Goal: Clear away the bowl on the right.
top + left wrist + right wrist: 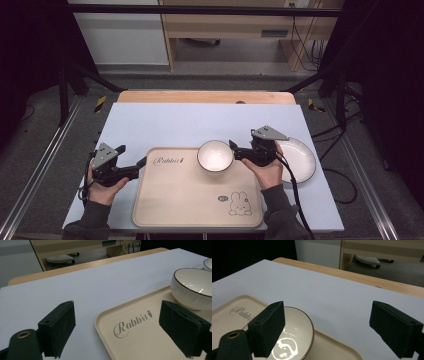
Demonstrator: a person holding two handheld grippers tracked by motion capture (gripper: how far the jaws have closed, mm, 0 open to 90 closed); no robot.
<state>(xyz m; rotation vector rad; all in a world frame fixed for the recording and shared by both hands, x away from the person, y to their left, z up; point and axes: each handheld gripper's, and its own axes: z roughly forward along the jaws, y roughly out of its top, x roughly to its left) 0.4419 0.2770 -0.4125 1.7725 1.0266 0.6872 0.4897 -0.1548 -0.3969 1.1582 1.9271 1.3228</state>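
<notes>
Pale sheeting covers the table (pixel 165 120); from above I see the bowl (pixel 215 155) set on the tray (pixel 190 200), my right claw (pixel 233 148) just beside its rim, the plate (pixel 301 159) still off the tray; left claw (pixel 117 330) view: jaws apart, empty, over the tray corner; right claw (pixel 327 327) view: jaws apart, bowl released, so I judge the plate comes next.
</notes>
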